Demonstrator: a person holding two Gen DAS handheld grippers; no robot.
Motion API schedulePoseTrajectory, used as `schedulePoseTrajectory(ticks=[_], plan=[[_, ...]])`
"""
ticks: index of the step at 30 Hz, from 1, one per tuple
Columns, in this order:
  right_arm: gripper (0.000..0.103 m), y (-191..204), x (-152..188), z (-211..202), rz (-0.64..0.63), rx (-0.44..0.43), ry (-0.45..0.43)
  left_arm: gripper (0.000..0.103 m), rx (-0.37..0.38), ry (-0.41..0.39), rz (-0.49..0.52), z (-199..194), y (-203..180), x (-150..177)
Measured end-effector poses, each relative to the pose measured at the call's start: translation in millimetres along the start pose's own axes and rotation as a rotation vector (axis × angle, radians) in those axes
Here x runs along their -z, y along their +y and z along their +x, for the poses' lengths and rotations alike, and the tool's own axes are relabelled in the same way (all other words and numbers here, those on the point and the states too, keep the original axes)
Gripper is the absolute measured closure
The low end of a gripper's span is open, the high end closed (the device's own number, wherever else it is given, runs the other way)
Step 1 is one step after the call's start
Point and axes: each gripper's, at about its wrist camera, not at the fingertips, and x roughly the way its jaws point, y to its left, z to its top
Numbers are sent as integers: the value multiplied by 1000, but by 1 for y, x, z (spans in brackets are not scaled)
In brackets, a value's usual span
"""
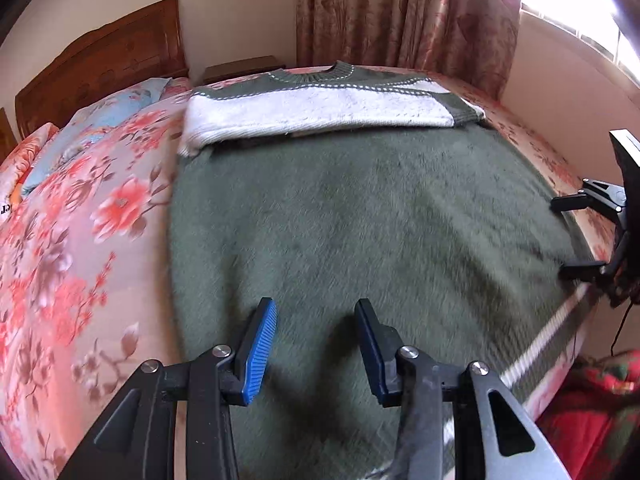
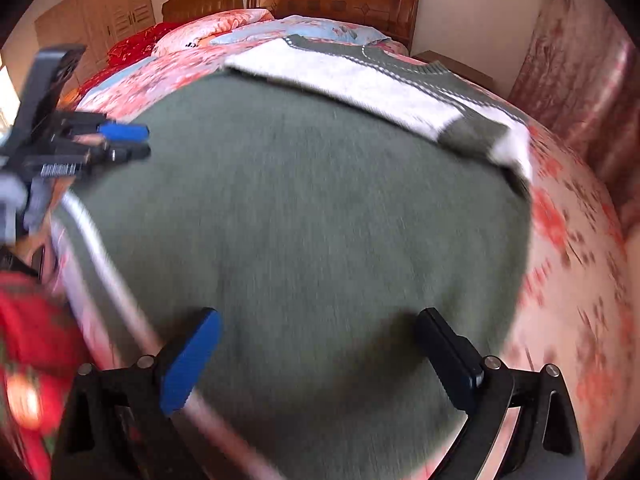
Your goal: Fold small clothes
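Note:
A green knit sweater (image 1: 360, 208) lies flat on the bed, its white sleeves (image 1: 316, 114) folded across the chest below the collar (image 1: 340, 70). Its striped hem (image 1: 548, 328) runs along the near right. My left gripper (image 1: 316, 312) is open and empty, just above the lower body of the sweater. My right gripper (image 2: 320, 316) is open wide and empty over the same green cloth (image 2: 312, 200), near the hem (image 2: 120, 292). Each gripper shows in the other's view: the right one (image 1: 568, 236) at the sweater's right edge, the left one (image 2: 136, 142) at the sweater's left edge.
The bed has a pink floral cover (image 1: 80, 240), pillows (image 1: 108, 116) and a wooden headboard (image 1: 100, 60). A nightstand (image 1: 240, 68), flowered curtains (image 1: 400, 12) and a bright window (image 1: 580, 8) stand behind. A red cloth (image 1: 592, 408) lies by the bed's near edge.

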Motion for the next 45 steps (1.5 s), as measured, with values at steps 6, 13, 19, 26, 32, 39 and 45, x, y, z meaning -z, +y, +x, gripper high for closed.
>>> schedulePoseTrajectory(ticks=[6, 13, 19, 26, 32, 39, 45], plan=[[0, -20, 49, -32, 106, 58, 47, 62, -27, 43, -23, -28, 12, 32], [0, -21, 80, -50, 239, 47, 76, 62, -21, 60, -223, -52, 46, 64], [0, 2, 65, -49, 225, -10, 81, 62, 102, 15, -334, -60, 47, 75], [0, 11, 63, -51, 254, -4, 117, 63, 171, 26, -386, -55, 42, 85], [0, 17, 59, -44, 254, 21, 115, 60, 185, 26, -376, -48, 36, 75], [0, 16, 59, -44, 271, 23, 108, 56, 169, 46, -342, -44, 33, 68], [9, 17, 60, -46, 277, 19, 79, 45, 159, 91, -346, -38, 22, 53]])
